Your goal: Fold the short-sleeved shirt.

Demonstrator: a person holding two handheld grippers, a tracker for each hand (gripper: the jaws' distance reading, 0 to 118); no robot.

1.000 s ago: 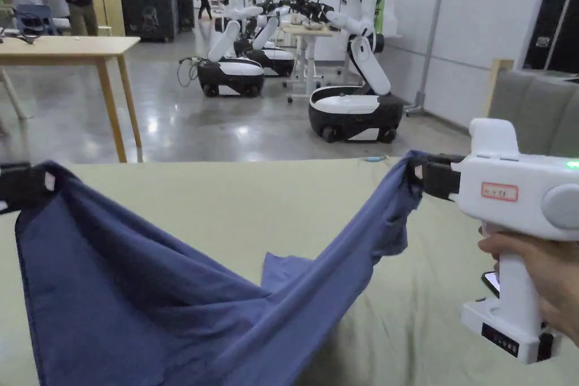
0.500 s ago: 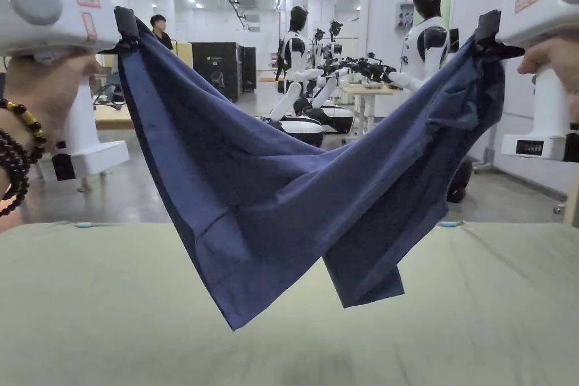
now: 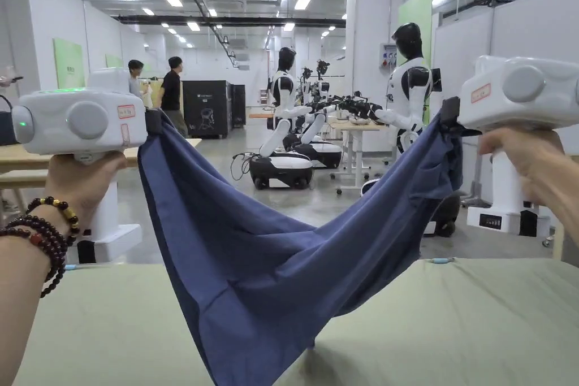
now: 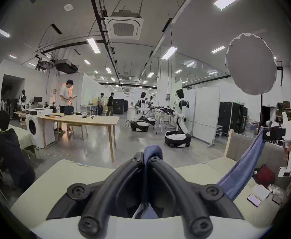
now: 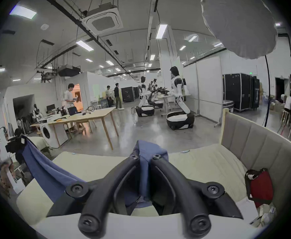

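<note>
A dark blue short-sleeved shirt [image 3: 266,268] hangs in the air between both grippers, sagging in the middle, its lowest part down at the pale green table [image 3: 452,325]. My left gripper [image 3: 151,121] holds the shirt's upper left corner; in the left gripper view its black jaws are shut on a fold of blue cloth [image 4: 150,154]. My right gripper [image 3: 449,116] holds the upper right corner, where the fabric bunches; in the right gripper view its jaws pinch blue cloth [image 5: 145,154]. Both grippers are raised at about the same height.
Beyond the table is a concrete floor with white and black wheeled robots [image 3: 282,169] and a wooden table [image 4: 82,120]. Several people stand far back. A padded headboard [image 5: 255,149] and a red bag [image 5: 260,187] sit at the table's right end.
The shirt went from lying partly on the table to hanging lifted between the two raised grippers. Over the last half second the shirt's low part sank toward the table.
</note>
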